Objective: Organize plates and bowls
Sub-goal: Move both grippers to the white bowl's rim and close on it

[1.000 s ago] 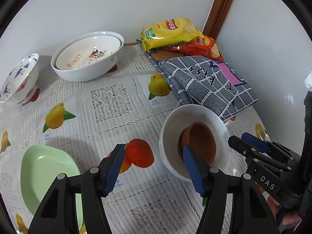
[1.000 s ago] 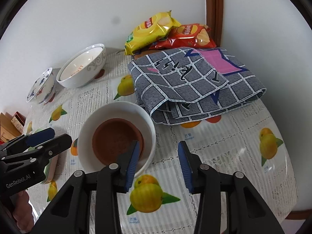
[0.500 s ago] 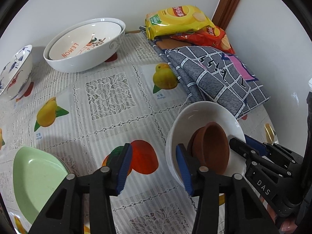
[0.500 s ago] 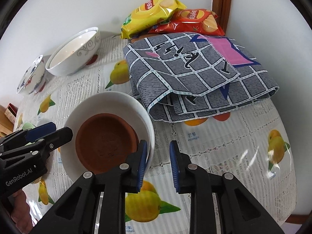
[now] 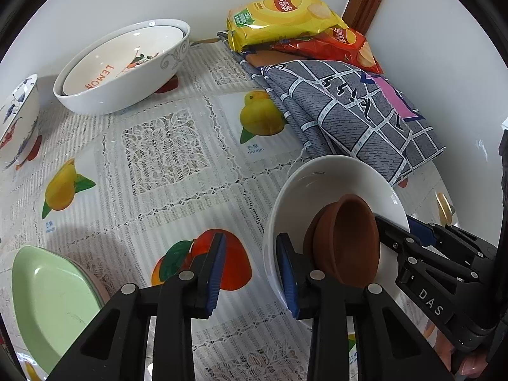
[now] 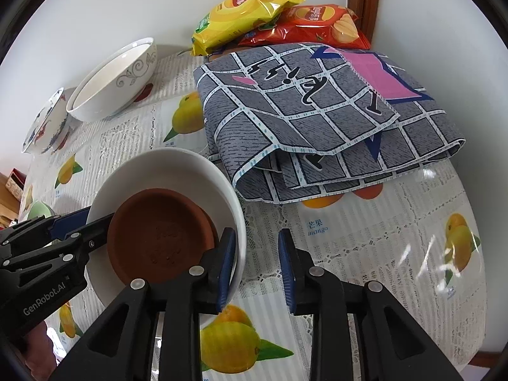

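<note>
"Straddling opposite sides of the white bowl (image 5: 333, 174) – why were both grippers placed like that?"

"Probably to lift it level, since the brown dish (image 5: 346, 241) sat loose and tilted inside it. The bowl was on the counter (image 5: 165, 190), just beside the checked cloth (image 6: 317, 111)."

"Had either one gripped?"

"Neither. The left gripper (image 5: 250, 263) had its jaws closing with the rim between them, the outer pad clear of the wall. The right gripper (image 6: 255, 263) had its jaws opening slightly – rim between, outer pad apart."

"Was the bowl raised?"

"I could not tell."

Home dining table (image 5: 165, 165) w/ crisp bags (image 5: 279, 16)
</note>
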`<state>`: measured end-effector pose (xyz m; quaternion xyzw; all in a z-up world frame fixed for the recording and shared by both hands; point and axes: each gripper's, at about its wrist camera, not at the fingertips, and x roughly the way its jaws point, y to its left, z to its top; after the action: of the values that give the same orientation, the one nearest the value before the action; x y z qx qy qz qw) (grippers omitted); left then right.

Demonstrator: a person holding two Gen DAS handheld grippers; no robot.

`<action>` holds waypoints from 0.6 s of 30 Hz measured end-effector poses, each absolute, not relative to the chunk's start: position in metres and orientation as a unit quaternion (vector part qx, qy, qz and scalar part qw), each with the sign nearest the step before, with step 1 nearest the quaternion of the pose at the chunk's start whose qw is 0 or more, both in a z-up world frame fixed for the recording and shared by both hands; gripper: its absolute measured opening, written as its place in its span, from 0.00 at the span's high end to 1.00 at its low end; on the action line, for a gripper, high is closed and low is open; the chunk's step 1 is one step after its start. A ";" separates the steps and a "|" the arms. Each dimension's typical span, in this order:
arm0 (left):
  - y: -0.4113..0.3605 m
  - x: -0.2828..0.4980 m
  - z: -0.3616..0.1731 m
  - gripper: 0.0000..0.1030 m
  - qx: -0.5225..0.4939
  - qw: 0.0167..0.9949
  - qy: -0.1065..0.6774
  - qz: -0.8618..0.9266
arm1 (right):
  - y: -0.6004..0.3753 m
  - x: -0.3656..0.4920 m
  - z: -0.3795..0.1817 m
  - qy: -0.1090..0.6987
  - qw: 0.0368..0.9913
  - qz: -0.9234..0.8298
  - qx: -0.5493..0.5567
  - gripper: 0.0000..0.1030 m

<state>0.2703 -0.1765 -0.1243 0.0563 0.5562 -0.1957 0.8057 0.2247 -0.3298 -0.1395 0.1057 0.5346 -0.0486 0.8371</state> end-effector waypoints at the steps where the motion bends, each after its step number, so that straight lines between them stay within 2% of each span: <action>1: -0.177 0.270 -0.125 0.70 0.057 0.805 0.557 -0.197 | -0.330 0.225 -0.140 0.534 0.837 -0.047 0.107 0.74; 18: -0.184 0.273 -0.143 0.72 0.039 0.792 0.575 -0.201 | -0.328 0.223 -0.142 0.515 0.851 -0.041 0.092 0.71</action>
<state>0.2727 -0.1837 -0.1433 0.0394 0.5747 -0.2014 0.7922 0.2233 -0.3280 -0.1419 0.0923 0.5154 -0.0407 0.8510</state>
